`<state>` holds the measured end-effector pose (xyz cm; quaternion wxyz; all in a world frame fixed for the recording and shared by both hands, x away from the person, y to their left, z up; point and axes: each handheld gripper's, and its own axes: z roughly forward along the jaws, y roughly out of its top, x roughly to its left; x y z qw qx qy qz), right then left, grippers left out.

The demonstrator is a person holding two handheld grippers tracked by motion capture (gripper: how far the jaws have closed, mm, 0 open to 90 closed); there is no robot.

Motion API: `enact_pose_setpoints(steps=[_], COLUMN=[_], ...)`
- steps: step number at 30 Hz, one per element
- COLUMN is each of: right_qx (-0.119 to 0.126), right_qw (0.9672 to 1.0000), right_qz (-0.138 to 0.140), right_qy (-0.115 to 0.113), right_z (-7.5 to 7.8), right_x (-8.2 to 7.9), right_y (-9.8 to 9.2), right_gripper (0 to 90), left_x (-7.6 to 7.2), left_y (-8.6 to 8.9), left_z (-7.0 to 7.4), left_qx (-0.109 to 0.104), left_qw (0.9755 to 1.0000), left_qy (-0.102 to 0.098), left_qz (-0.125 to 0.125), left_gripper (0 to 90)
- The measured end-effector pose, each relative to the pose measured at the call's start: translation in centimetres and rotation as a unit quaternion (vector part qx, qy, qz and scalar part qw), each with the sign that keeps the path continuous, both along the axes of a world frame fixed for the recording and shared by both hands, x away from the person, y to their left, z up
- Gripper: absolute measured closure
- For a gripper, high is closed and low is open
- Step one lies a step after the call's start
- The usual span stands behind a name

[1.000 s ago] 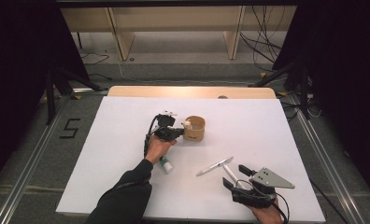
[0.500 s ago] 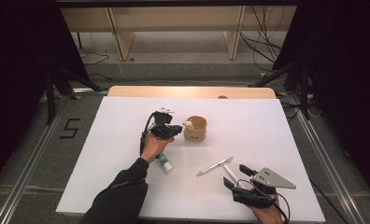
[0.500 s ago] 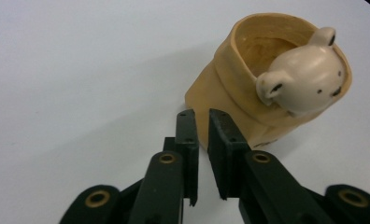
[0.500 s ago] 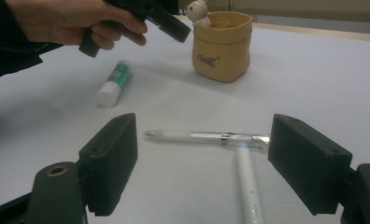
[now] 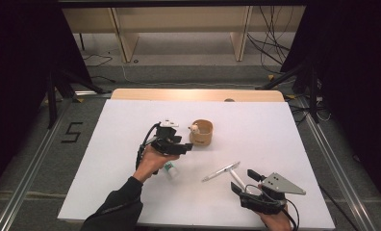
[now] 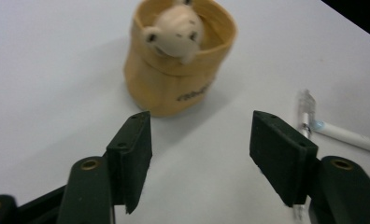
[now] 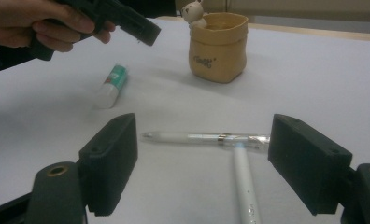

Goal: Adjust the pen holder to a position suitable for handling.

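A tan fabric cup (image 5: 201, 134) stands mid-table, with a small cream bear figure (image 5: 194, 128) poking over its rim. The left gripper view looks at the cup (image 6: 174, 84) and bear (image 6: 174, 25) from close by. My left gripper (image 5: 186, 147) hovers just left of the cup. Its jaws have just been opening, and they stand open with nothing between them (image 6: 202, 144). My right gripper (image 5: 244, 181) rests open near the front edge. Two white pens (image 7: 202, 137) (image 7: 244, 182) lie crossed just ahead of its jaws (image 7: 202, 158).
A white glue stick with a green label (image 5: 170, 169) lies on the white table (image 5: 107, 192) under the left hand. The right gripper view has the same stick (image 7: 112, 86) to the left of the cup (image 7: 218, 46). A wooden strip (image 5: 198, 94) borders the table's far edge.
My left gripper has drawn back from the cup toward the person, risen a little, and opened its jaws. The right gripper and the pens have not moved.
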<state>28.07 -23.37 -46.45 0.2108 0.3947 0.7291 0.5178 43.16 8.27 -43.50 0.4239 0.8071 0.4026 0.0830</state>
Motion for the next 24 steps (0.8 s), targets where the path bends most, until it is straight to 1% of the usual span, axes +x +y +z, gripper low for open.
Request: enact_pose_setpoints(steps=[4, 6, 7, 10, 11, 13, 14, 22, 24], right_qx=[0.0, 0.0, 0.0, 0.0, 0.001, 0.0, 0.0, 0.0, 0.001], right_qw=[1.0, 1.0, 1.0, 1.0, 1.0, 1.0, 1.0, 1.0, 1.0], right_qz=[0.001, 0.001, 0.001, 0.001, 0.002, 0.002, 0.002, 0.003, 0.003], right_qy=[0.0, 0.001, 0.001, 0.001, 0.0, 0.0, 0.0, 0.0, 0.001], right_z=[0.0, 0.0, 0.0, 0.0, 0.0, 0.0, 0.0, 0.0, 0.0], right_x=[0.0, 0.0, 0.0, 0.0, 0.0, -0.1, -0.1, -0.1, -0.1], right_y=[0.0, 0.0, 0.0, 0.0, 0.0, 0.0, -0.1, -0.1, -0.1], right_gripper=[25.0, 25.0, 24.9, 24.9, 24.9, 24.9, 24.9, 24.9, 24.9], left_x=[-1.0, -1.1, -1.2, -1.5, -1.5, -1.7, -1.7, -2.1, -2.2], left_y=[-0.7, -1.2, -1.4, -2.1, -2.3, -2.6, -2.6, -3.4, -3.6], left_z=[-0.4, -0.6, -0.7, -1.2, -1.4, -1.7, -1.7, -2.1, -2.2], left_qx=[-0.001, 0.008, 0.007, 0.012, 0.019, 0.024, 0.027, 0.036, 0.039], left_qw=[0.9996, 0.9991, 0.999, 0.9982, 0.9976, 0.9971, 0.9968, 0.9952, 0.9948], left_qy=[0.006, 0.008, 0.007, 0.015, 0.014, 0.018, 0.017, 0.022, 0.021], left_qz=[-0.027, -0.041, -0.044, -0.058, -0.065, -0.07, -0.073, -0.088, -0.092], left_gripper=[32.6, 30.3, 29.3, 27.2, 26.3, 24.9, 24.5, 21.8, 21.3])
